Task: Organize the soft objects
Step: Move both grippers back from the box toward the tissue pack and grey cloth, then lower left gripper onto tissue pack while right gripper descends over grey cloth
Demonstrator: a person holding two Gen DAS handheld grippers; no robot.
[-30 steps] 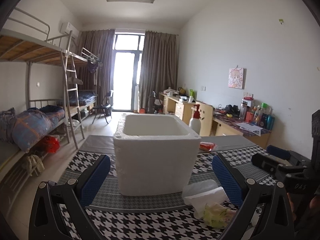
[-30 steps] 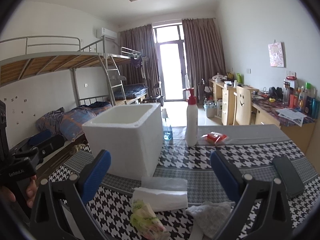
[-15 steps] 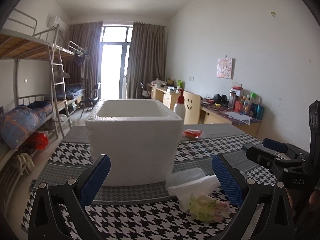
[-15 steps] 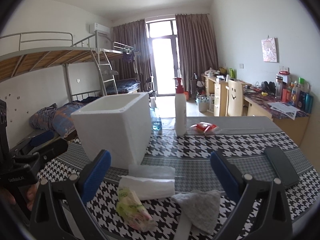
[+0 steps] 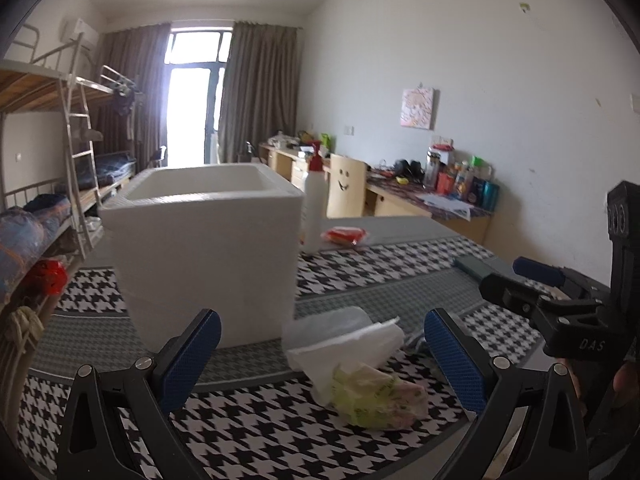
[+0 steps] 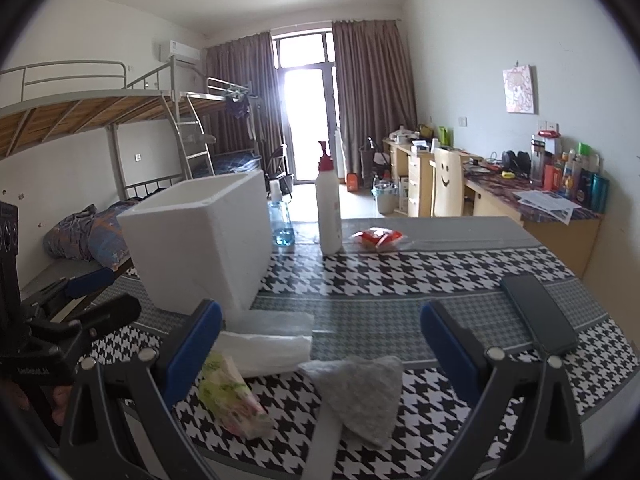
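A white foam box (image 5: 204, 248) (image 6: 200, 236) stands open-topped on the houndstooth tablecloth (image 5: 256, 436) (image 6: 420, 276). In front of it lie a white folded tissue stack (image 5: 352, 344) (image 6: 264, 348), a green floral tissue pack (image 5: 376, 396) (image 6: 232, 396) and a grey cloth (image 6: 360, 388). My left gripper (image 5: 320, 360) is open just short of the tissue pack. My right gripper (image 6: 320, 348) is open above the grey cloth. Each gripper shows at the edge of the other's view.
A white pump bottle (image 6: 329, 208) (image 5: 315, 208), a blue-liquid bottle (image 6: 280, 220) and a red packet (image 6: 376, 238) (image 5: 346, 236) stand behind the box. A dark phone (image 6: 538, 312) lies at the right. Bunk beds (image 6: 100, 120) line the left wall, desks (image 6: 520, 208) the right.
Both grippers have moved closer to the table and the soft items, and the left view has swung right. The tissue pack now sits between the left fingers' line. Both stay open.
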